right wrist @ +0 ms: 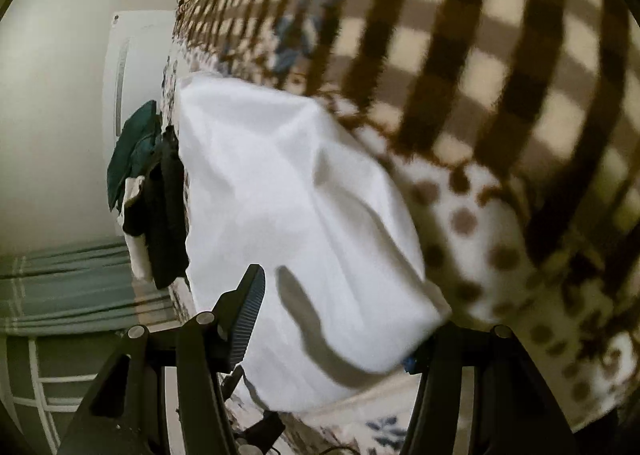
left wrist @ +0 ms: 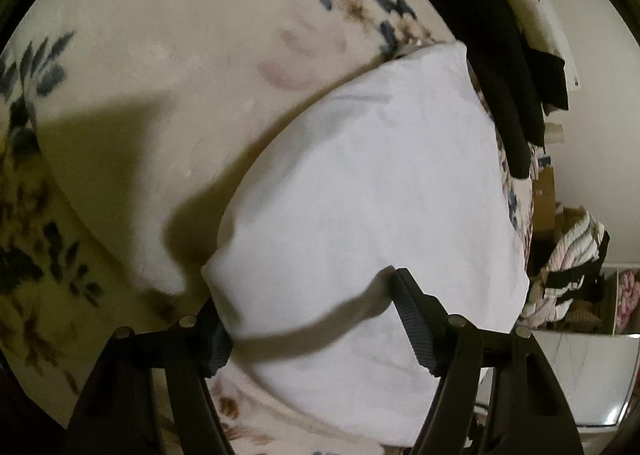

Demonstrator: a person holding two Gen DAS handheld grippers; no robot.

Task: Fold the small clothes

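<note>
A white folded garment (left wrist: 372,183) lies on a cream floral bed cover (left wrist: 168,67). My left gripper (left wrist: 316,323) is open, its fingers wide apart over the garment's near edge; the left finger (left wrist: 218,347) touches the near left corner, the right finger (left wrist: 412,319) rests on the cloth. In the right wrist view the same white garment (right wrist: 288,207) lies below my right gripper (right wrist: 336,331), which is open; its left finger (right wrist: 248,311) stands over the cloth, and the right finger is hidden under the garment's near right corner.
Dark clothes (left wrist: 500,55) lie beyond the white garment at the bed's edge; they also show in the right wrist view (right wrist: 160,207). A brown checked blanket (right wrist: 460,55) and a dotted cloth (right wrist: 480,239) lie to the right. A heap of laundry (left wrist: 568,263) sits off the bed.
</note>
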